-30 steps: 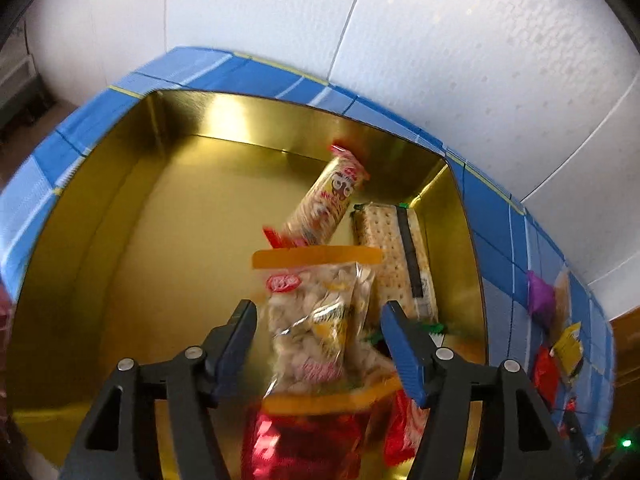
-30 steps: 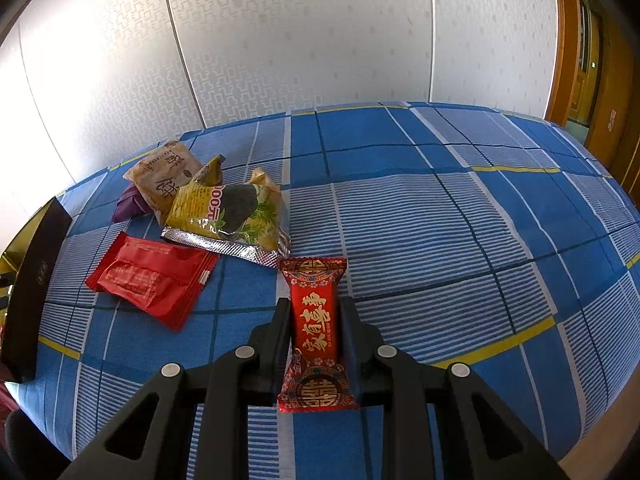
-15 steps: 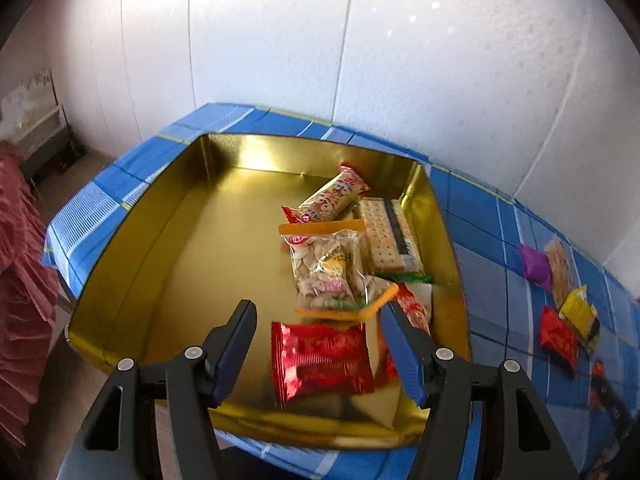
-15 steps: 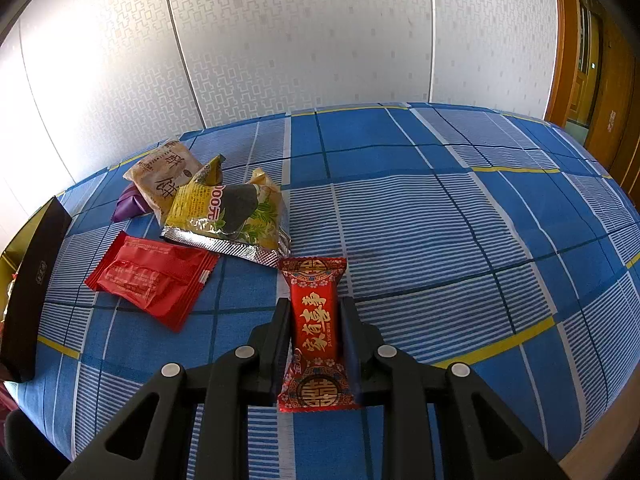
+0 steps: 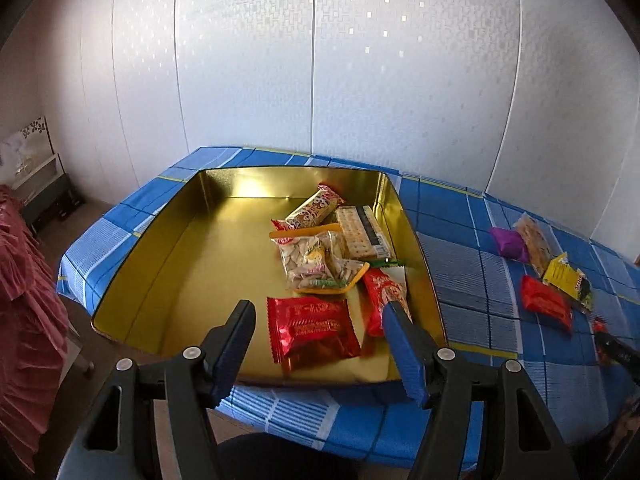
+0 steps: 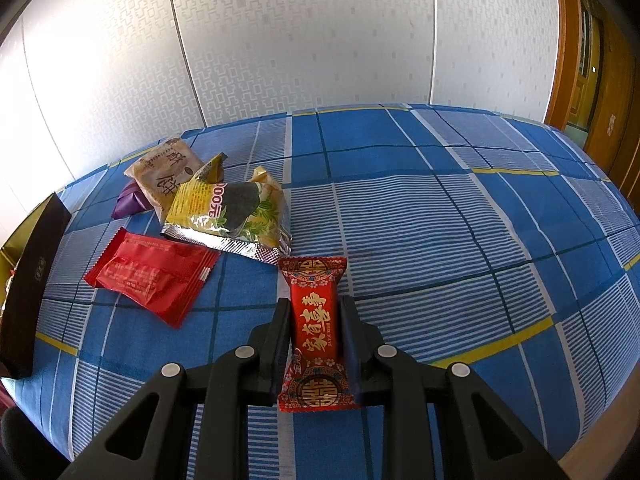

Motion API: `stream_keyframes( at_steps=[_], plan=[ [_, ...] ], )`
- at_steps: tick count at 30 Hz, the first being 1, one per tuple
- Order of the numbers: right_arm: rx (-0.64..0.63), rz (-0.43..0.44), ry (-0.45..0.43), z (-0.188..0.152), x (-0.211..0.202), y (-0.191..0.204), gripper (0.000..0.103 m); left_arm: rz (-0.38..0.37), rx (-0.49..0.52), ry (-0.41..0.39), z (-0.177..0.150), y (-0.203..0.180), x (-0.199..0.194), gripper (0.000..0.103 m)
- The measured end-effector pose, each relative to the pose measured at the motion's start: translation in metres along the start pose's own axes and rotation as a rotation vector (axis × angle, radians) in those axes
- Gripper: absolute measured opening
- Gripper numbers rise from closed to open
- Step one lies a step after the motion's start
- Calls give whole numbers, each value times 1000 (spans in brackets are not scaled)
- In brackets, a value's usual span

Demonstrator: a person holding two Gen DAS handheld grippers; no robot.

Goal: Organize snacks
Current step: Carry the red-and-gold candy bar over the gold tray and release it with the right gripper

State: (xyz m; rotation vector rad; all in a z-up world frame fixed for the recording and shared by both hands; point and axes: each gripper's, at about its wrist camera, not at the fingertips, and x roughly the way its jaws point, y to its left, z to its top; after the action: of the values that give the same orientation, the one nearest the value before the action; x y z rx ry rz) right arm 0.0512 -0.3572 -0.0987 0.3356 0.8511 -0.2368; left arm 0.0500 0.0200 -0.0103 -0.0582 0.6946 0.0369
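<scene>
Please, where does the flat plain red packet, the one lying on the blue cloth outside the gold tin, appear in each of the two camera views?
Left wrist view: the red packet lies at the right, on the cloth past the gold tin, just below the yellow packet.
Right wrist view: the red packet lies left of centre, just below the yellow packet.
Shared landmark: the purple packet beside the beige packet.

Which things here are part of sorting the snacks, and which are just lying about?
Part of the job:
- gold tin, already holding several snacks
- red candy clamped in the right gripper
- red packet, yellow-green packet, beige biscuit pack and purple sweet, all loose on the cloth
- left gripper, open and empty

Just lying about:
- blue checked tablecloth
- white shelf by the wall
</scene>
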Motion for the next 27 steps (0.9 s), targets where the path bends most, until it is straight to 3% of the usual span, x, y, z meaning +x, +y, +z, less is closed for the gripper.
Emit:
stream_keyframes(
  at_steps=[18, 23, 27],
  plan=[
    [-15, -30, 14, 0, 1, 6, 22, -27, -36, -74, -36, 13, -4, 72],
    [5, 58, 5, 1, -21, 21, 22, -53, -73, -98, -39, 19, -10, 74],
    [-89, 238, 9, 8, -40, 71, 22, -60, -85, -92, -40, 19, -8, 75]
  ],
)
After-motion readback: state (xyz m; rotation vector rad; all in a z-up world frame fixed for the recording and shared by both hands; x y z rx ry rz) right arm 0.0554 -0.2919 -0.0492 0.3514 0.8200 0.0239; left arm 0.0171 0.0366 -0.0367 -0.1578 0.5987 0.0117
